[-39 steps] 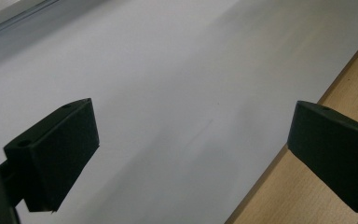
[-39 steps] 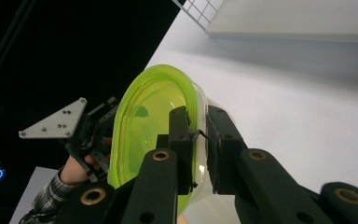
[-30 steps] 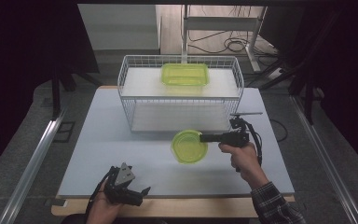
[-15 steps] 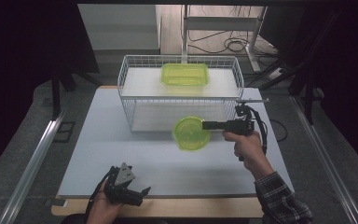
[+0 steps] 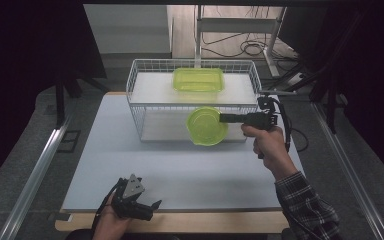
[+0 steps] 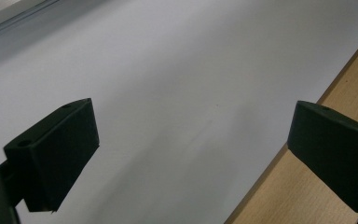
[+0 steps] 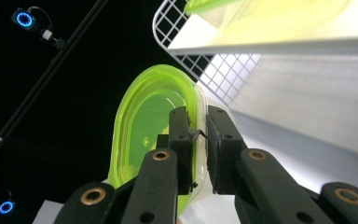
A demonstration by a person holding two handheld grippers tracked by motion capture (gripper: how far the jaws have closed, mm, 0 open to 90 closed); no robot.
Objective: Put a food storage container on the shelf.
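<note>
A: Round green bowl [image 5: 207, 126], middle of the high view, lifted off the white tabletop [image 5: 100, 150] in front of the wire rack [image 5: 135, 107]?

B: Yes. Held tilted, its open side turned toward the camera, overlapping the rack's lower front. In the right gripper view, standing almost on edge at centre-left [image 7: 140, 135].

A: Held how?

B: Pinched by the rim. Right claw [image 5: 223, 118] reaching in level from the right, clenched on the bowl's right edge; in its own view [image 7: 198, 140] the rim caught between the two black pads, thin gap only.

A: And above it?

B: Rectangular green container [image 5: 198, 80] on the rack's white top shelf, upper centre of the high view; seen blurred at the top of the right gripper view [image 7: 261, 18].

A: Other hand?

B: Left claw [image 5: 150, 206] low at the bottom left of the high view, near the tabletop's front edge, well apart from the bowl. Released: jaws spread wide in the left gripper view [image 6: 193, 154], nothing between them but white surface and the wooden edge [image 6: 279, 196].
</note>
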